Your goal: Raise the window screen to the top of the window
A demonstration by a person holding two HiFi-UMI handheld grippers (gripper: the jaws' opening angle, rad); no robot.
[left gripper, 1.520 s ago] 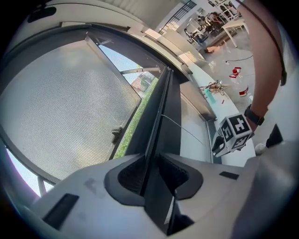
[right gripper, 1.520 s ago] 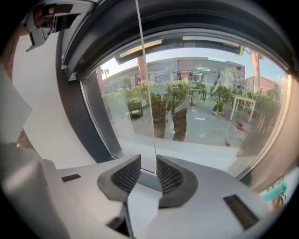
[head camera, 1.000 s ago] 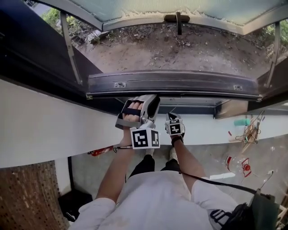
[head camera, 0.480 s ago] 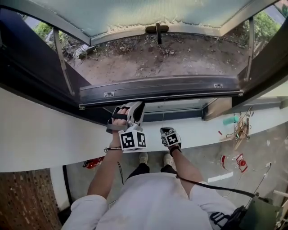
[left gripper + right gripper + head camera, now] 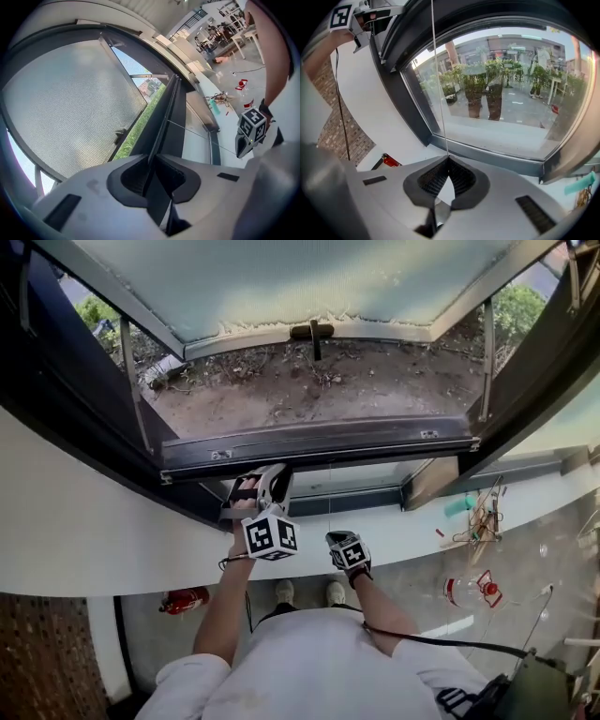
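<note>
Window opening above a white sill [image 5: 103, 521], seen from overhead; bare ground lies outside. On the left gripper [image 5: 151, 164] the jaws have just closed to a narrow gap and clamp the lower edge of the dark screen bar [image 5: 309, 442]. On the right gripper [image 5: 449, 161] the jaws are fully together, pinching the thin cord [image 5: 438, 84] that runs up toward the bar.

The bar lies low in the opening, long axis side to side, directly ahead of the left gripper. The right gripper sits nearer the person, below the sill edge.

Judgement: the raise goes straight up, so the left gripper leads. Its hold is left of the bar's middle, so tilt is a risk.

Against the earlier frames, the right gripper has drawn back from beside the left. The left has stayed at the bar.
</note>
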